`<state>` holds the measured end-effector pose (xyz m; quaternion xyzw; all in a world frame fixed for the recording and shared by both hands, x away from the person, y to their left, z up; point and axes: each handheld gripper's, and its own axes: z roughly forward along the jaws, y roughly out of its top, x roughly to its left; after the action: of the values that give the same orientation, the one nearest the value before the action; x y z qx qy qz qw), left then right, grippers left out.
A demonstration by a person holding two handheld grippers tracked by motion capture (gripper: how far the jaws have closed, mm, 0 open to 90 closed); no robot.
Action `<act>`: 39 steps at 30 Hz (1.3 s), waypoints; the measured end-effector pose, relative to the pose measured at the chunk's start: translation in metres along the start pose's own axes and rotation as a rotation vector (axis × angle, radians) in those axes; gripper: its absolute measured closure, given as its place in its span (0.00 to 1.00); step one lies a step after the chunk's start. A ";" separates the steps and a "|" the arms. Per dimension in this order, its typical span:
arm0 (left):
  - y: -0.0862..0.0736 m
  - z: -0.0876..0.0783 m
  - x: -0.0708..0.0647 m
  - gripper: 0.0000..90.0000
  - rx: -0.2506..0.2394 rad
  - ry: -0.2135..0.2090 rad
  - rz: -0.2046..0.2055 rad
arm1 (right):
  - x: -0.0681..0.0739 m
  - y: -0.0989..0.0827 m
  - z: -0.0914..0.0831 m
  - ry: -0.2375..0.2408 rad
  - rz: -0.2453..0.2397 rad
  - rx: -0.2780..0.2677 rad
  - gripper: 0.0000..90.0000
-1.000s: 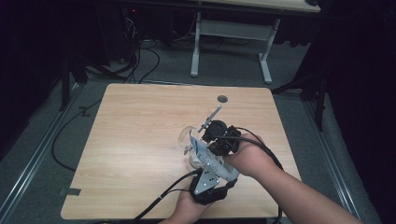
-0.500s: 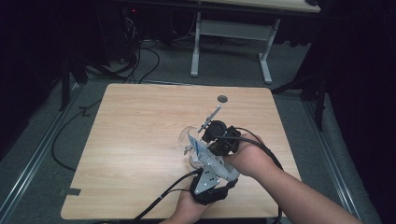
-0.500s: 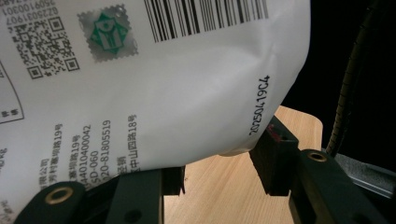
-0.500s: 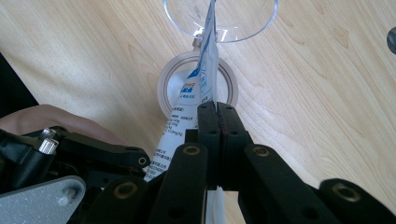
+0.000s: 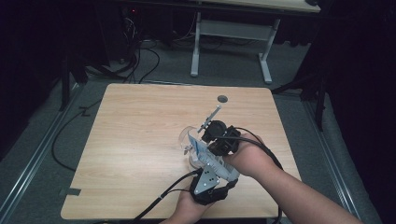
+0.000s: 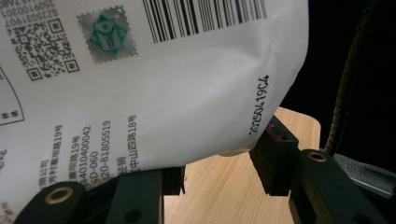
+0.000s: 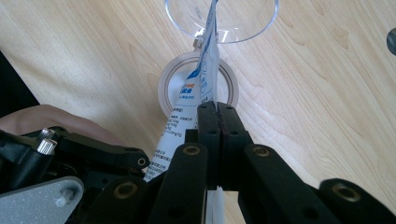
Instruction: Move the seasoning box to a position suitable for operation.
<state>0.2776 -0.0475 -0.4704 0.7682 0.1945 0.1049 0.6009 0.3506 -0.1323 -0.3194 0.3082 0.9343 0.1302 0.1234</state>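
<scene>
My left claw (image 5: pixel 201 156) sat near the front edge of the table (image 5: pixel 135 135), a little right of the middle, with my hand under it and its cable trailing off over that edge. Its jaws were pressed against the lower end of a white pouch (image 6: pixel 154 88), one on each side, and the printed side with barcode and square code faced that claw's camera. The pouch (image 5: pixel 198 148) stood on edge, tilted, its top leaning toward the back of the table. Just past it stood a clear glass bowl (image 7: pixel 219 21); the pouch's upper end reached over the bowl's rim, though I could not tell whether they touched. Under the pouch a round, pale lid (image 7: pixel 198 88) lay flat on the wood, just beside the bowl. My right claw (image 7: pixel 218 114) came in from the right, its jaws pressed together on the thin edge of the same pouch (image 7: pixel 205 70). Farther back, near the back edge, a small dark round hole (image 5: pixel 222 99) showed in the tabletop.
</scene>
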 end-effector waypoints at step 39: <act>0.000 0.000 -0.001 0.66 -0.002 -0.009 -0.006 | -0.001 -0.001 0.000 0.000 -0.005 0.003 1.00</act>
<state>0.2766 -0.0482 -0.4702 0.7674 0.1940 0.0998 0.6029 0.3501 -0.1338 -0.3198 0.3061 0.9352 0.1284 0.1230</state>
